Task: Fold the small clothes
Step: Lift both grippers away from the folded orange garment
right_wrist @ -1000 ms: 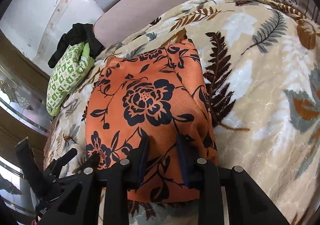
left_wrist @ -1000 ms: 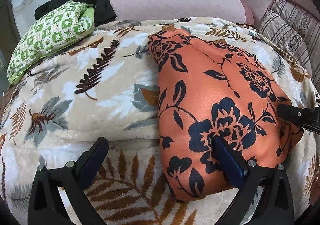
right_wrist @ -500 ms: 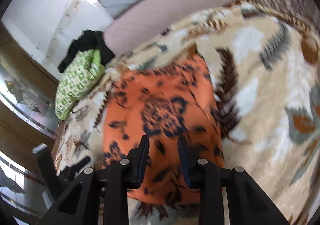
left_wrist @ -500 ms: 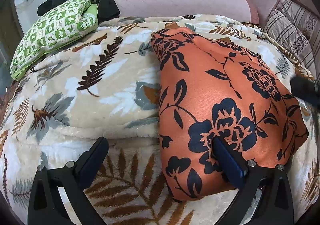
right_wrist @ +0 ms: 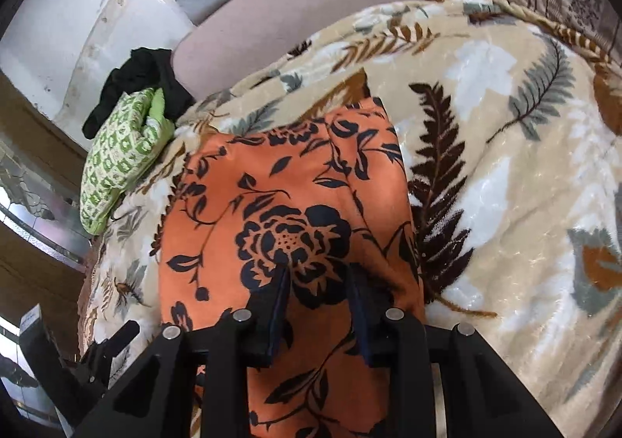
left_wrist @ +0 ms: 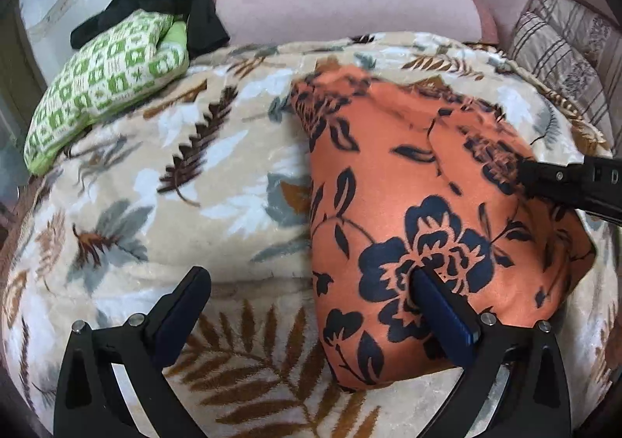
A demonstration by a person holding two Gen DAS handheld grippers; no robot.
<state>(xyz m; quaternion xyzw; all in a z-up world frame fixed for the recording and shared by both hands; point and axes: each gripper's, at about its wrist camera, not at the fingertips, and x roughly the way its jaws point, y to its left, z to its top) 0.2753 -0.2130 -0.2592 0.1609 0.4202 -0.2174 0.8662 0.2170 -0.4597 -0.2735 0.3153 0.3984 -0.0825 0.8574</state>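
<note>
Your left gripper [left_wrist: 307, 296] points down at a bed, its jaws spread wide and holding nothing. Its right-hand finger [left_wrist: 441, 311] lies over the near part of an orange garment [left_wrist: 392, 212] printed with dark flowers; whether it presses on the cloth, you cannot tell. Its left-hand finger hangs over a cream blanket [left_wrist: 163, 204] patterned with leaves.

Your right gripper [right_wrist: 318, 292] sits over the same orange garment [right_wrist: 280, 212], jaws partly apart. Cloth shows in the gap between them, but the pads do not visibly pinch it, so whether it grips is unclear.

The garment lies ahead of both grippers as a neat, narrow block on the blanket, apparently already doubled over. A green checked cushion [left_wrist: 105, 88] with a black piece of clothing [left_wrist: 163, 6] on it rests well beyond, to the left of your left gripper.

The step in hand looks like pressing or squaring this fold. Next, you likely need a firm pinch on a near edge with each gripper, then carry it over toward the far edge, keeping the layers aligned so the slippery-looking cloth does not slide.
</note>
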